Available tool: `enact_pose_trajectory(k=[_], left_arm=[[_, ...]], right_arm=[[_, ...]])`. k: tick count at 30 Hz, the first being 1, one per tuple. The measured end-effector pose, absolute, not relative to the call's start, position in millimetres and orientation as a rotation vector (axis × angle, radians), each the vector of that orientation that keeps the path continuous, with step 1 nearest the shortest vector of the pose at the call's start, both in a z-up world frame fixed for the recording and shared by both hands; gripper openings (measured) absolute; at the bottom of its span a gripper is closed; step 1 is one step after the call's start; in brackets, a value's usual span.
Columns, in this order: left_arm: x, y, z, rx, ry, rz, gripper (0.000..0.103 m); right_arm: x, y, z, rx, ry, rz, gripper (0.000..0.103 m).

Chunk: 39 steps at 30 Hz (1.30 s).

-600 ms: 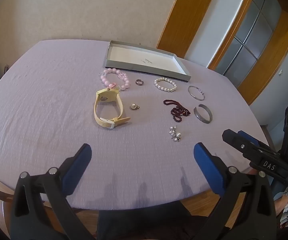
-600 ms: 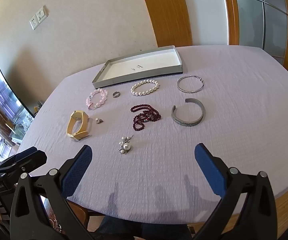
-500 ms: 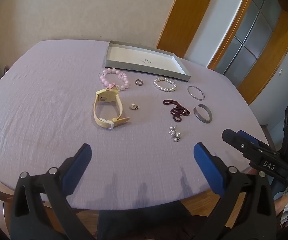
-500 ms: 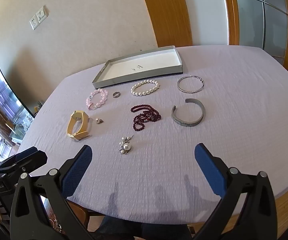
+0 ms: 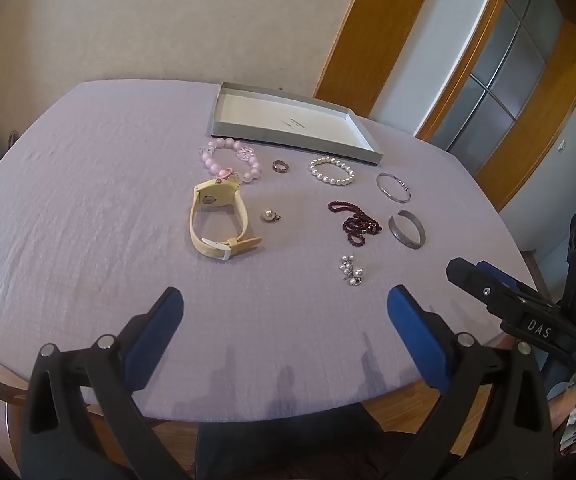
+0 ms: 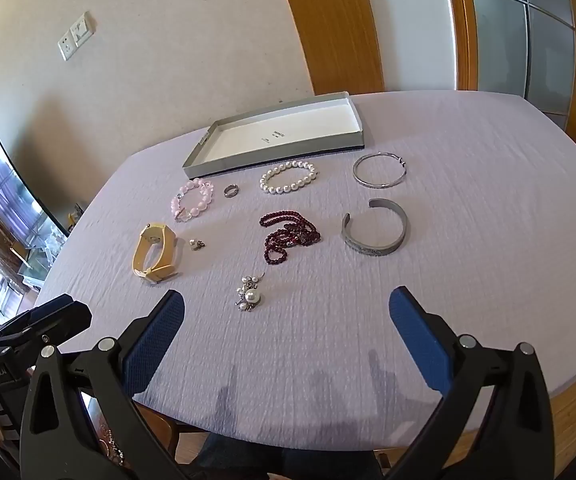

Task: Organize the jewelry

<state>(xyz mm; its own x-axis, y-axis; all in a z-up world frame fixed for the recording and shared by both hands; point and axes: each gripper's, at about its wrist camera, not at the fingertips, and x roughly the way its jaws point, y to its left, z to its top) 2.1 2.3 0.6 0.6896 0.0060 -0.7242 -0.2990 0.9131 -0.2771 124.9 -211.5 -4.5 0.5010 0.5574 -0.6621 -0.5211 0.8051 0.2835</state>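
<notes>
A shallow grey tray [image 5: 279,142] [image 6: 271,160] with a white inside lies empty at the table's far side. In front of it lie a pink bead bracelet [image 5: 227,160] [image 6: 193,200], a ring [image 5: 280,167] [image 6: 231,190], a white pearl bracelet [image 5: 331,171] [image 6: 288,177], a thin silver bangle [image 5: 393,187] [image 6: 380,169], a grey cuff [image 5: 406,234] [image 6: 376,234], dark red beads [image 5: 354,224] [image 6: 288,234], a yellow watch [image 5: 217,218] [image 6: 153,252], a small pearl charm [image 5: 269,215] [image 6: 196,243] and a pearl cluster [image 5: 351,270] [image 6: 249,298]. My left gripper [image 5: 283,316] and right gripper [image 6: 285,316] are open, empty, over the near edge.
The table has a lilac cloth [image 5: 87,200] and a wooden rim. A wooden door frame [image 6: 336,24] and a glass door stand behind the table. A wall socket [image 6: 75,36] and a TV [image 6: 15,200] are at the left.
Both grippers have drifted very slightly; nothing on the table has moved, and both stay open.
</notes>
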Motion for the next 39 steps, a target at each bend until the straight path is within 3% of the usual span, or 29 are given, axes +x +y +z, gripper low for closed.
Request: enact_pose_trajectory(k=[39], left_arm=[[0.8,2.2,1.4,-0.391,0.796,0.172,0.101]], right_arm=[[123.8,-210.9,-2.8,0.044,0.823,0.651,0.102]])
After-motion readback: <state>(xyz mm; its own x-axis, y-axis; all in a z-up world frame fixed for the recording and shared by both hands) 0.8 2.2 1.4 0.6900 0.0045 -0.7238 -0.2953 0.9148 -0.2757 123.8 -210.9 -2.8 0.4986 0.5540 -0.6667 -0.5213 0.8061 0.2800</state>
